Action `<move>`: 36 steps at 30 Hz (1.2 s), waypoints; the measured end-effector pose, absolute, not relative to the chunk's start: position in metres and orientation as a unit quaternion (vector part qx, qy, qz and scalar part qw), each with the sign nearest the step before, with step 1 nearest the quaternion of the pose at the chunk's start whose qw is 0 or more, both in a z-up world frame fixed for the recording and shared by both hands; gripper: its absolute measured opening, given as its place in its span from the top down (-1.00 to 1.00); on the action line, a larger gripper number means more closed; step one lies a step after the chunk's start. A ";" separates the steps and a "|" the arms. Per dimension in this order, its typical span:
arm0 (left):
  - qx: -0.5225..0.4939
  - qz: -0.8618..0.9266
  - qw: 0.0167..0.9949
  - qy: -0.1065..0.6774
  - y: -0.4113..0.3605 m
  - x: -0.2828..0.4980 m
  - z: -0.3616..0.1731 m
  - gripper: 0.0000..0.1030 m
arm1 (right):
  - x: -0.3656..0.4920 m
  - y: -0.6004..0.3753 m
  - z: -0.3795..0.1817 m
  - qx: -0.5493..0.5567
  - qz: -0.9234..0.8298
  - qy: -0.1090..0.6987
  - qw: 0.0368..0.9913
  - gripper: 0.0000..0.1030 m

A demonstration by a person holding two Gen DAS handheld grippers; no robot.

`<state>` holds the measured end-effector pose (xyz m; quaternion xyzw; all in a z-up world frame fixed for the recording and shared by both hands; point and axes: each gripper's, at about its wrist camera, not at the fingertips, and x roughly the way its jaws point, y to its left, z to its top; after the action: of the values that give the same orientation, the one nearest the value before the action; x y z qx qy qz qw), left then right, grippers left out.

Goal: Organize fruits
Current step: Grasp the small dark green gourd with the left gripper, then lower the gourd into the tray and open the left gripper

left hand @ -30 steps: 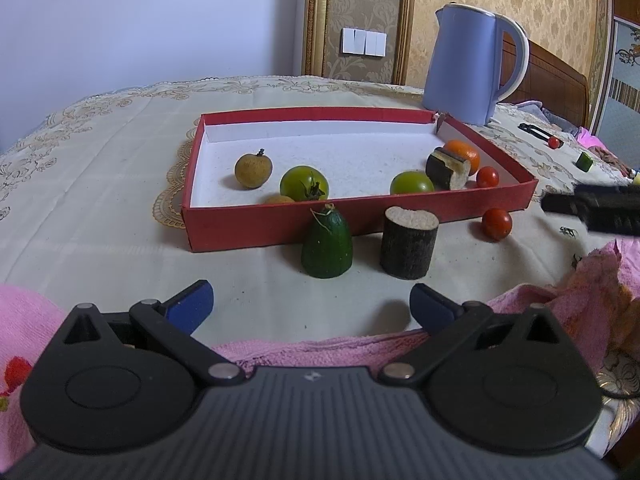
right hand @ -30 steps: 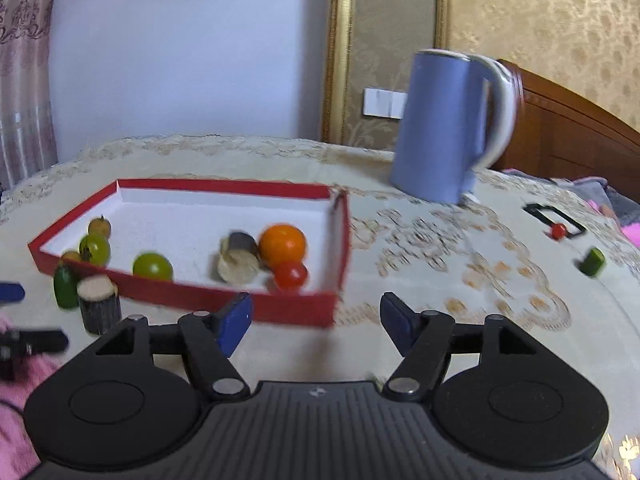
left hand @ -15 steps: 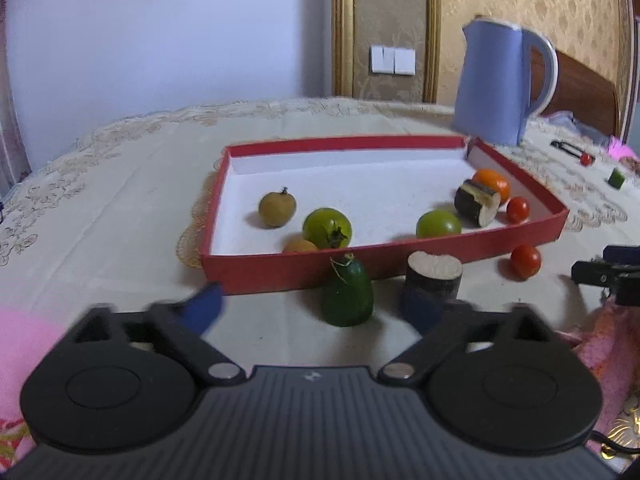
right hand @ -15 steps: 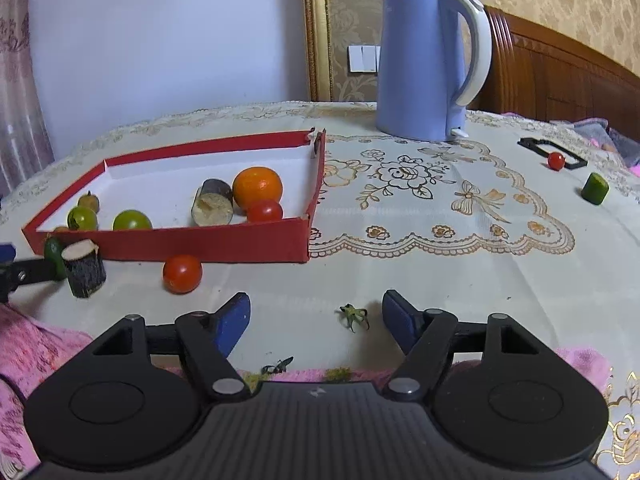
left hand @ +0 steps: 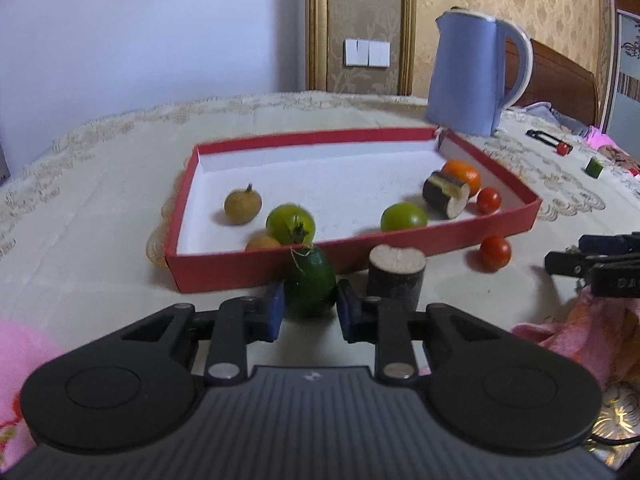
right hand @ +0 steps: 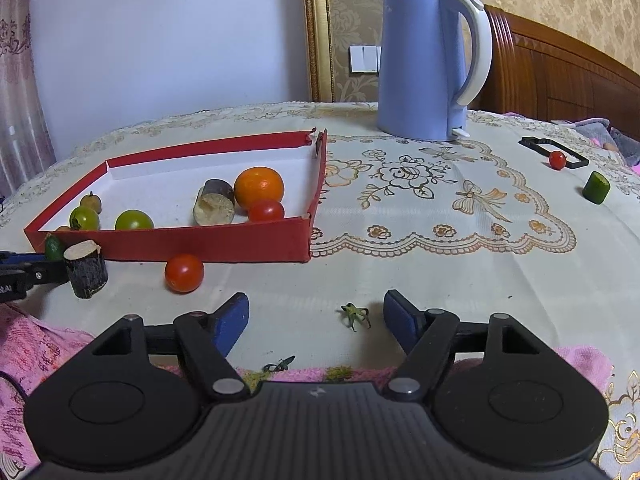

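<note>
A red tray (left hand: 256, 266) holds a brown longan (left hand: 243, 208), two green tomatoes (left hand: 291, 224), an orange (left hand: 464, 172), a dark cut stub and a red cherry tomato. My left gripper (left hand: 310, 312) is shut on a dark green cucumber end (left hand: 311, 284) standing just in front of the tray. A dark cut stub (left hand: 396, 276) stands to its right. A red cherry tomato (right hand: 184, 273) lies in front of the tray. My right gripper (right hand: 316, 322) is open and empty above the tablecloth, right of that tomato.
A blue kettle (right hand: 428, 68) stands behind the tray's right end. A green cucumber piece (right hand: 596, 187), a small red tomato (right hand: 557, 159) and a black tool lie far right. Pink towel (left hand: 580, 336) lies along the near table edge. Green stem scraps (right hand: 354, 316) lie by my right gripper.
My left gripper moved forward and its jaws closed around the green cucumber end. My right gripper turned right, then settled low over the cloth and stayed open.
</note>
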<state>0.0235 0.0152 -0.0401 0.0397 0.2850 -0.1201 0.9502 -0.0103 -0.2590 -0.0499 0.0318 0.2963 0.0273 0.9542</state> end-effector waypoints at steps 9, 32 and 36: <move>0.075 -0.118 0.962 0.235 -0.013 0.051 0.000 0.52 | -0.010 -0.259 -0.050 0.031 0.028 0.297 0.954 -0.45; 0.082 -0.069 0.948 0.299 -0.035 0.138 -0.045 0.50 | -0.010 -0.259 -0.050 0.030 0.030 0.297 0.954 -0.48; 0.081 -0.069 0.948 0.299 -0.035 0.138 -0.045 0.50 | -0.010 -0.259 -0.050 0.030 0.030 0.298 0.954 -0.48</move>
<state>0.1376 -0.0346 -0.0446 0.0805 0.2992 -0.0692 0.9483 -0.0099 -0.2592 -0.0497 0.0298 0.2976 0.0300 0.9537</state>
